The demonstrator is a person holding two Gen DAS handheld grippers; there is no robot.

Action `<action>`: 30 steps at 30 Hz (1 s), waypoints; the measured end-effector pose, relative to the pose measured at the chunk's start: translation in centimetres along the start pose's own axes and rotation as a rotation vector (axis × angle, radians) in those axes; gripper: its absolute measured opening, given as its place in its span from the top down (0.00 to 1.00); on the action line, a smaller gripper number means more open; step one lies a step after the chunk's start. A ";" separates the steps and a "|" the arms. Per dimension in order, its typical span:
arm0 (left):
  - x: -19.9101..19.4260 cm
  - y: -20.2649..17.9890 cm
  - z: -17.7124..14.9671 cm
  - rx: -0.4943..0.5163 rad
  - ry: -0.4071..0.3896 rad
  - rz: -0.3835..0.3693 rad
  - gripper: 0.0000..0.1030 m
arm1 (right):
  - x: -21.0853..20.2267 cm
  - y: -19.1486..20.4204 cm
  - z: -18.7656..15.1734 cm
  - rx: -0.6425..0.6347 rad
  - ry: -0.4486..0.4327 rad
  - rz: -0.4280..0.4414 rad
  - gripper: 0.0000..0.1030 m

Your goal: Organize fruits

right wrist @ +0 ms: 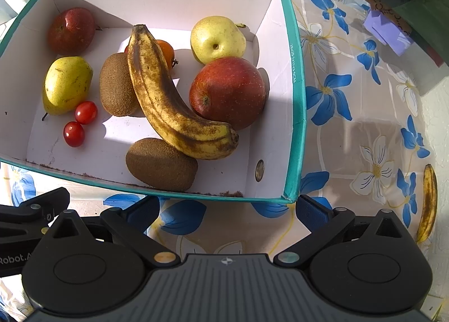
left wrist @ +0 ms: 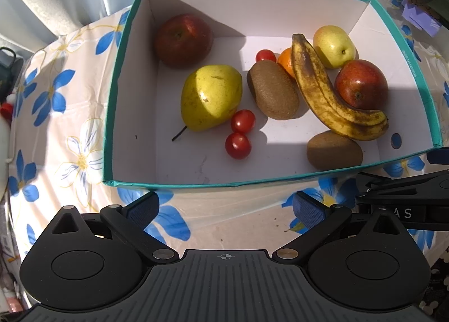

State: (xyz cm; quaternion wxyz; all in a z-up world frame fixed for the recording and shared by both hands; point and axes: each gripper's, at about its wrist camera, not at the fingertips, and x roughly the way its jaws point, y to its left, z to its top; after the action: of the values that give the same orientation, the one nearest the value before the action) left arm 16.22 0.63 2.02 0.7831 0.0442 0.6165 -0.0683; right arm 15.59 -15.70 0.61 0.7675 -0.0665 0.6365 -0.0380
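Both grippers hover at the near side of the box (left wrist: 123, 75), over the flowered desk (left wrist: 56, 114), neither reaching in.

Left to right inside the box, per left cam:
- far-left corner: red apple (left wrist: 183, 40), by itself.
- nearer, just right of it: yellow pear (left wrist: 210, 97), stem pointing near-left.
- two cherry tomatoes (left wrist: 243, 121) (left wrist: 238, 145), touching each other; the upper one sits against the pear.
- centre: kiwi (left wrist: 272, 89), w/ a third tomato (left wrist: 265, 56) and a small orange fruit (left wrist: 286, 61) just behind it, the latter partly hidden.
- banana (left wrist: 331, 91), heavily browned, lying diagonally far-to-near. It leans on the 2nd red apple (left wrist: 361, 84) on its right and on a 2nd kiwi (left wrist: 334, 149) at its near end.
- far right: pale yellow apple (left wrist: 334, 46), touching the banana.

Outside the box, right cam only: a 2nd banana (right wrist: 427, 201) lies alone on the desk, well right of the box, at the frame edge.

Left gripper (left wrist: 224, 209): fingers spread wide, holding nothing. Right gripper (right wrist: 229, 211): same, wide apart and empty, its right finger (right wrist: 311, 211) just near the box's near-right corner.

Step, as a guess: most fruit is already boxed, so this looks like a late stage, between picks. The stray banana is prob. the one piece left. Next move likely falls to the right gripper: swing right, away from the box, line the fingers across the banana's narrow width and close gently, since the skin looks soft and overripe. Room for it is at the near-left, by the tomatoes.
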 end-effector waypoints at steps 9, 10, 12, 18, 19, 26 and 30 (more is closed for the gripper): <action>0.1 0.0 0.0 -0.002 0.001 -0.001 0.00 | 0.1 0.0 0.0 0.001 0.002 0.001 0.00; 0.2 0.0 0.0 -0.001 0.001 0.000 0.00 | 0.1 -0.1 0.0 0.002 0.003 0.002 0.00; 0.2 0.0 0.0 -0.001 0.002 0.001 0.00 | 0.2 -0.1 0.1 0.003 0.006 0.004 0.00; 0.2 0.0 -0.1 -0.001 0.001 0.002 0.00 | 0.2 -0.1 0.1 0.005 0.006 0.004 0.00; 0.2 0.0 -0.1 -0.001 0.001 0.001 0.00 | 0.2 -0.1 0.1 0.005 0.006 0.004 0.00; 0.2 0.0 -0.1 -0.002 0.003 -0.001 0.00 | 0.2 -0.1 0.0 0.010 0.006 0.006 0.00; 0.1 0.0 -0.1 0.001 0.001 0.008 0.00 | 0.2 0.0 0.0 0.010 0.003 0.004 0.00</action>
State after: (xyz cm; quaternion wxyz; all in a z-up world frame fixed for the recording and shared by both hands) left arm 16.17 0.64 1.94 0.7832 0.0469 0.6165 -0.0656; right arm 15.58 -15.72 0.45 0.7669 -0.0610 0.6377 -0.0398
